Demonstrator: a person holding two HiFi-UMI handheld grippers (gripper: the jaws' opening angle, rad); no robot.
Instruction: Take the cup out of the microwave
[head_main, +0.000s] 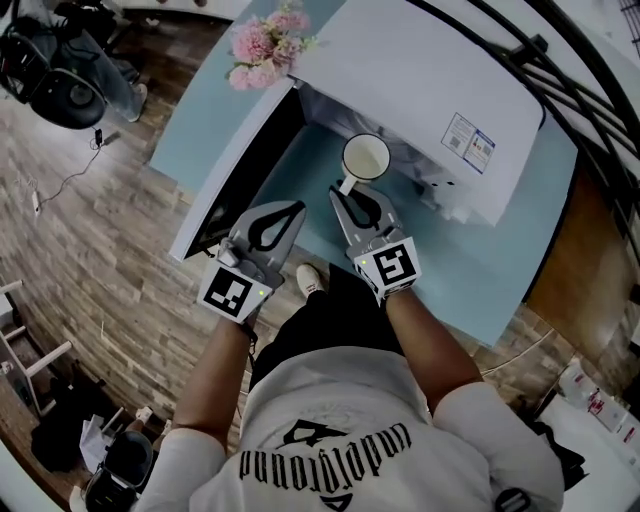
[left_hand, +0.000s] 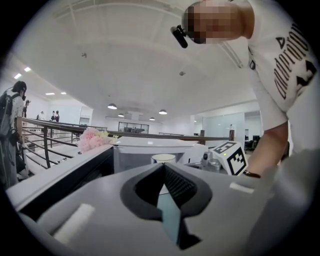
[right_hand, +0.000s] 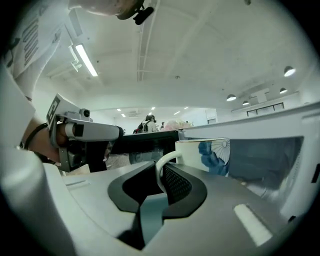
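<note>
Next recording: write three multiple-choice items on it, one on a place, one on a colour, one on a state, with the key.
1. The white ceramic cup with blue print stands: A on the floor; B at the open white microwave's mouth; C atop it.
2. The flowers are: A pink; B yellow; C blue.
3. The right gripper is: A open; B out of view; C shut on the cup's handle.
Key: B, head view shows it there; A, pink blooms; C, handle sits between its jaws.

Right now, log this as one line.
right gripper shut on cup handle | left gripper shut, empty | microwave door open
</note>
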